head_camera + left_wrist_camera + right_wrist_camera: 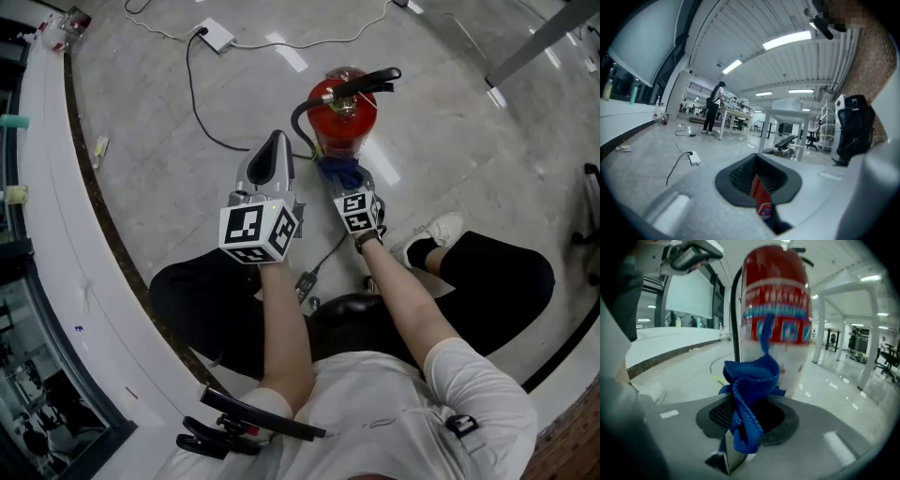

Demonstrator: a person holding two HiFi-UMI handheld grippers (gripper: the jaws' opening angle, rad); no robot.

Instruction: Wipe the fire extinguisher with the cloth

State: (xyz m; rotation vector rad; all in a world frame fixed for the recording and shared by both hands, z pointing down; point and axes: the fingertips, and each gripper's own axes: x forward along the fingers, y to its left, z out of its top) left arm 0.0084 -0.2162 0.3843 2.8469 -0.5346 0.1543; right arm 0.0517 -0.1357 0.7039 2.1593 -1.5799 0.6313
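Observation:
A red fire extinguisher (342, 114) with a black handle and hose stands upright on the grey floor in front of me. My right gripper (343, 184) is shut on a bunched blue cloth (338, 171), which rests against the lower side of the cylinder. In the right gripper view the cloth (750, 387) spills out of the right gripper (747, 414), with the extinguisher (776, 301) close behind and blurred. My left gripper (277, 141) hovers just left of the extinguisher, shut and holding nothing. A narrow slit at the left gripper (759, 182) shows a sliver of the red extinguisher (761, 197).
A white power strip (216, 35) and its black cable (199, 111) lie on the floor behind and to the left. A curved white ledge (47, 234) runs along the left. My white shoe (441, 230) sits to the right. Far off, a person (714, 108) stands by tables.

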